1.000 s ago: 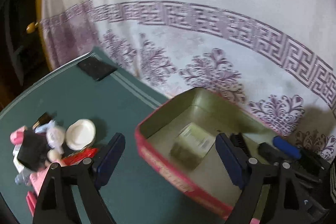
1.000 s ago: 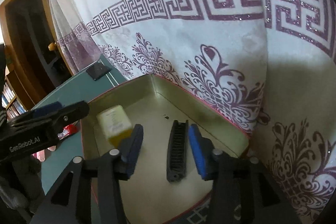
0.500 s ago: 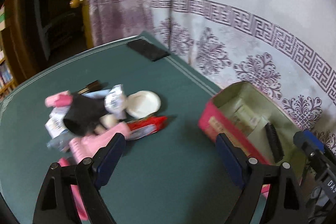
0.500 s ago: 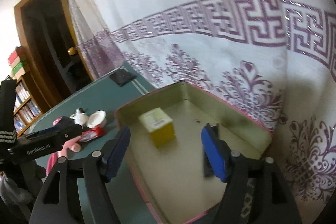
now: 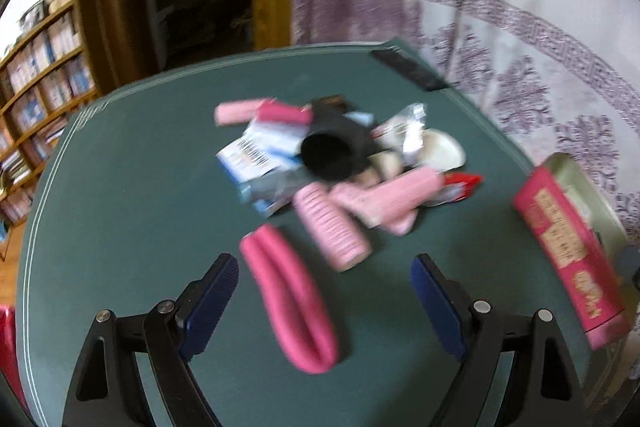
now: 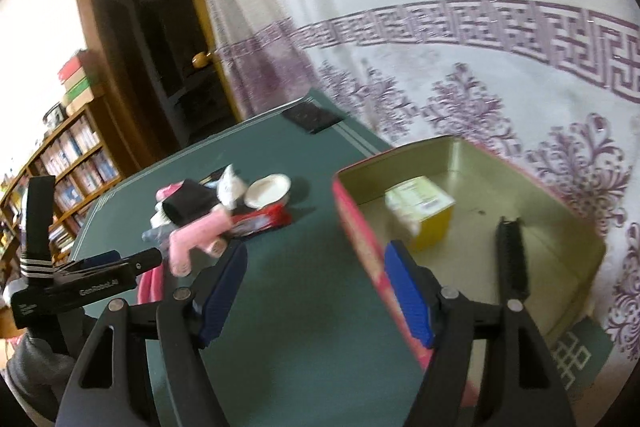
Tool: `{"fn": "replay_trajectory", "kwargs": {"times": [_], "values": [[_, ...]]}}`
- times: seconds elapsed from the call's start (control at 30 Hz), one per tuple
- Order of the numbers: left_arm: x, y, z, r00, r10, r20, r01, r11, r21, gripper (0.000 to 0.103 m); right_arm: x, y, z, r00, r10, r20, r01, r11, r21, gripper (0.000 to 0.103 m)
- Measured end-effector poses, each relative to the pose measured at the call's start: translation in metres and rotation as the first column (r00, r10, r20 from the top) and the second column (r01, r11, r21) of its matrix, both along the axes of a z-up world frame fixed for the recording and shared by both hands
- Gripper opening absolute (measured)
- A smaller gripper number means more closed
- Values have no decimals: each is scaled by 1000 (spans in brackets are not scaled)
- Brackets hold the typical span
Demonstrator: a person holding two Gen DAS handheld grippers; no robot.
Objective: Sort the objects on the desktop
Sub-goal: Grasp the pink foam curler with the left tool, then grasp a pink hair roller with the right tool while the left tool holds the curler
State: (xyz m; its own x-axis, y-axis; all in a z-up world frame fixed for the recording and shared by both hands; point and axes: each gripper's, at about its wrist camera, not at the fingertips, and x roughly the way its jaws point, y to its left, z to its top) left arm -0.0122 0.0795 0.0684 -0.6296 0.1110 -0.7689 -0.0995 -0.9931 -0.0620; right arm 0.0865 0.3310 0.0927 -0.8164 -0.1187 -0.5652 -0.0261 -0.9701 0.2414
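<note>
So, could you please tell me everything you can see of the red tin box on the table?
The red tin box is an open, lidless rectangular tin, red outside with blurred pale lettering, dull gold inside. It sits flat on the green table beside the patterned curtain. Inside lie a yellow carton and a black comb. Neither gripper touches it.

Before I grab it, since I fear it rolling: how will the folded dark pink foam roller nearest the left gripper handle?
The folded dark pink foam roller looks soft, probably light and squashy. Doubled over, it seems unlikely to roll.
</note>
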Motion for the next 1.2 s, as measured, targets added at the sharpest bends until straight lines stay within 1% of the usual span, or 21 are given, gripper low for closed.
{"fn": "replay_trajectory", "kwargs": {"times": [0.17,0.6,0.67,0.7,0.73,0.83,0.97,1.0,1.1,1.2], "values": [[-4,-17,-18,998,49,32,-49,999,-19,90,-3,-18,-9,999,40,32,-40,999,4,75],[-18,-27,-49,994,72,81,-69,997,-42,89,-13,-42,-26,990,96,99,-98,995,16,75],[-19,-30,-53,993,68,91,-65,997,-39,83,-15,-45,-28,989,105,107,-108,994,19,75],[-19,-31,-52,994,68,82,-64,997,-44,77,-16,-47,-29,988,111,111,-114,993,20,75],[-18,-33,-51,995,64,78,-60,997,-49,69,-17,-49,-30,986,118,116,-121,992,21,75],[-18,-42,-47,995,63,75,-59,997,-50,56,-21,-55,-34,982,139,131,-142,990,18,75],[-14,-58,-46,994,83,72,-79,995,-54,55,-29,-66,-38,972,177,152,-179,984,0,75],[-12,-61,-46,994,85,71,-81,995,-57,55,-32,-70,-40,968,195,161,-196,981,-11,75],[-9,-70,-45,994,90,66,-86,994,-61,50,-41,-83,-41,956,236,177,-236,972,-20,75],[-8,-73,-44,994,90,63,-87,995,-47,50,-51,-103,-43,939,293,183,-295,955,-16,75]]}}
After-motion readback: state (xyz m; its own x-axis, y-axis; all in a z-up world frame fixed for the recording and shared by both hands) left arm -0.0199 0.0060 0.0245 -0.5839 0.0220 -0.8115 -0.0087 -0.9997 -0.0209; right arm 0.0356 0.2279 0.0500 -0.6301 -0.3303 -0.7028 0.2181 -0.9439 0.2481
